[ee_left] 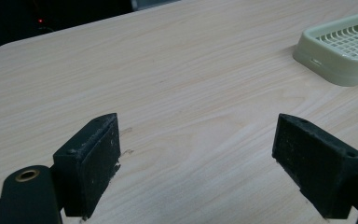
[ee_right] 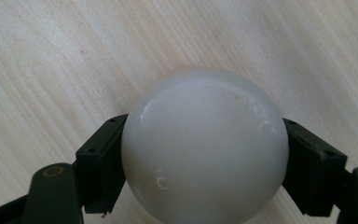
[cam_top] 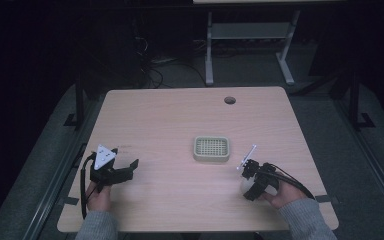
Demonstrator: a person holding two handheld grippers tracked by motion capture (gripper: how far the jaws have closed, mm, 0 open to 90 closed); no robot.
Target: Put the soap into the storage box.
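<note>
Between the two black jaws of my right gripper [ee_right: 205,163] sits a white ball [ee_right: 205,149], smooth and glossy, clamped at its widest girth with one pad on each flank; from the high view the right gripper [cam_top: 252,182] holds it low over the near right part of the wooden table [cam_top: 180,115], whether touching the wood or just clear of it I cannot tell; the ball looks hard and stiff, since its outline shows no dent where the pads press, and I judge it light for its bulk, though nothing here proves that; its sheen makes me think it slippery, and a round thing gives flat pads only a small patch of contact on each side, so the hold must stay on the equator, for a grip set higher or lower would likely squeeze it out; faint scuffs on the surface suggest it can mark; my left gripper [cam_top: 111,170] rests near the left edge with its jaws spread wide and nothing between them; a pale green grid tray [cam_top: 211,149] stands near the middle of the table, apart from both grippers.
</note>
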